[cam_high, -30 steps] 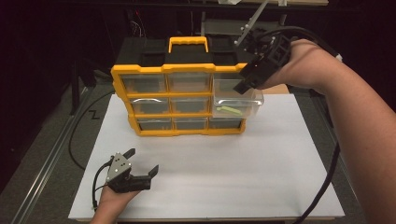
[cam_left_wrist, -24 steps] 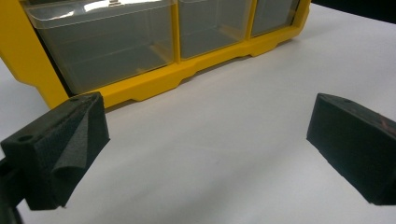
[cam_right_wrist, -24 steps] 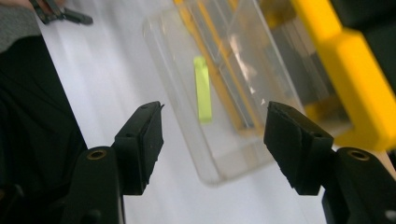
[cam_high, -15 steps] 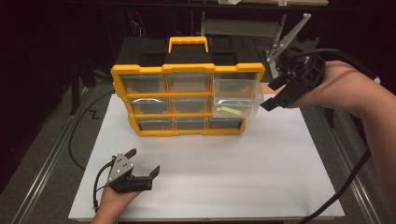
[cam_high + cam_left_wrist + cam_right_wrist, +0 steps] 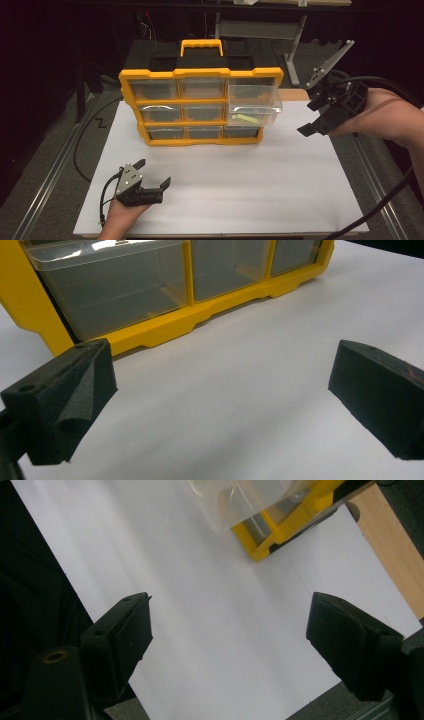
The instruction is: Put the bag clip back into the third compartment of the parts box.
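Up on the high view, a yellow organizer (image 5: 200, 107) with clear drawers stands on a white sheet (image 5: 225, 190). Its top right drawer (image 5: 254, 102) is pulled out toward the person, and a small yellow-green piece (image 5: 245, 118) shows through its clear front. The right gripper (image 5: 312, 127) hangs in the air to the right of the organizer, well clear of the pulled-out drawer, its jaws spread with nothing between them; they have just been opening. The left gripper (image 5: 152, 175) rests on the sheet in front of the organizer's left end, well apart from it, jaws also spread and empty.

Next, the left gripper view looks along its two black jaws at the organizer's (image 5: 165, 325) bottom row of drawers, with bare white sheet (image 5: 240, 405) between the jaws.

Lastly, the right gripper view looks down on the sheet (image 5: 210, 630) past wide, empty jaws; the organizer's yellow corner (image 5: 280, 535) and the blurred clear drawer (image 5: 240, 500) lie above them, and a strip of wooden tabletop (image 5: 395, 550) shows beyond the sheet.
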{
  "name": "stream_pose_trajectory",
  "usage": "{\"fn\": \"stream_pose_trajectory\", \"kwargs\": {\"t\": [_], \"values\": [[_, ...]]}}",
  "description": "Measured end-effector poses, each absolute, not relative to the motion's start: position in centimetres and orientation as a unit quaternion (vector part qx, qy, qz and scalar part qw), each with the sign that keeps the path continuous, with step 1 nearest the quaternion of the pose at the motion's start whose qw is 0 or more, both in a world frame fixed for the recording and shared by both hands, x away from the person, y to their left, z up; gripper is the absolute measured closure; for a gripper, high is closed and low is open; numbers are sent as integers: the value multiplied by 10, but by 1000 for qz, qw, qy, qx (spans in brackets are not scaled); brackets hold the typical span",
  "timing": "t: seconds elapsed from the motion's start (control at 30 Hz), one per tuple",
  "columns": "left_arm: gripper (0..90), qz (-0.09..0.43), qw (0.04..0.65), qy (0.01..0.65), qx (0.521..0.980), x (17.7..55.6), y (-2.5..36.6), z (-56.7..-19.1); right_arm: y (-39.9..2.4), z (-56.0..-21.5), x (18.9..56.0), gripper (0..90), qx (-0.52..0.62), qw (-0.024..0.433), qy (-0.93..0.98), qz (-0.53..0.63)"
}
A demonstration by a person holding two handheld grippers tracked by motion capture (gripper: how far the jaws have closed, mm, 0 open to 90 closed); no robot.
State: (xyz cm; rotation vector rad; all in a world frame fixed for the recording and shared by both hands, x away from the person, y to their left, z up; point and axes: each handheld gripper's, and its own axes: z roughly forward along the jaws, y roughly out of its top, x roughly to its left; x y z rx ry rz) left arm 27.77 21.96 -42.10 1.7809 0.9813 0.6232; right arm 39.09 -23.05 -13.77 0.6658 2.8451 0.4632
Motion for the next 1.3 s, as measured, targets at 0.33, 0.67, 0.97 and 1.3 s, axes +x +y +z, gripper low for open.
{"fn": "stream_pose_trajectory", "kwargs": {"t": [0.33,0.67,0.97,1.3], "values": [[4,255,487,403,731,277,220,-421,-233,-169,389,0,235,93,957,142],[4,256,487,404,731,277,220,-421,-231,-219,391,0,244,87,957,129],[4,256,488,405,730,276,221,-420,-227,-266,393,0,243,71,960,122],[4,256,489,404,729,276,221,-420,-226,-322,399,0,258,54,959,107]]}}
